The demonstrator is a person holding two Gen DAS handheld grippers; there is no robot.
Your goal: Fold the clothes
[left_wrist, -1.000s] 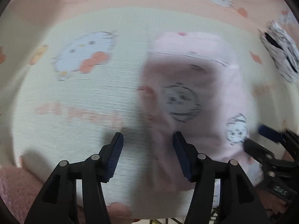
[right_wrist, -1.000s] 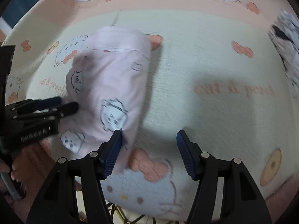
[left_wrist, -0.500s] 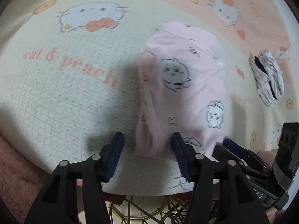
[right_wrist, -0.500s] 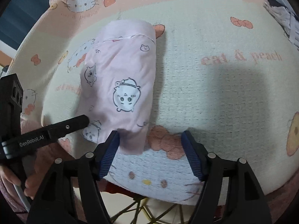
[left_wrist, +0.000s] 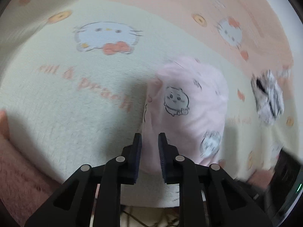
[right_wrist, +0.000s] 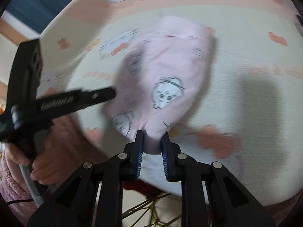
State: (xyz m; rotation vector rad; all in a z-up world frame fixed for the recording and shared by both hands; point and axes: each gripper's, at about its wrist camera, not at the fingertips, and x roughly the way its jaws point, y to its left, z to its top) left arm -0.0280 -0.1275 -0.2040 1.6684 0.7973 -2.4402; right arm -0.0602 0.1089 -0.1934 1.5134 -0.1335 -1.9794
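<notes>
Half a second ago both sets of jaws stood wide at the near hem; now both have narrowed onto the pale pink cotton garment printed with small cartoon animals point(left_wrist: 189, 109). It lies as a long, already narrowed strip on the cream and peach cat-print blanket point(left_wrist: 56, 113), its far end away from me and its near edge at my fingertips. It looks light, soft and limp, so it will sag and slide unless I take it by the two near corners. My left gripper point(left_wrist: 149, 145) is nearly closed around the left corner, though I cannot tell whether the blue pads truly bite; my right gripper point(right_wrist: 152, 142) pinches the right corner, the cloth bunching between its pads. Well off to the right sits a black-and-white patterned bundle point(left_wrist: 268, 96).
</notes>
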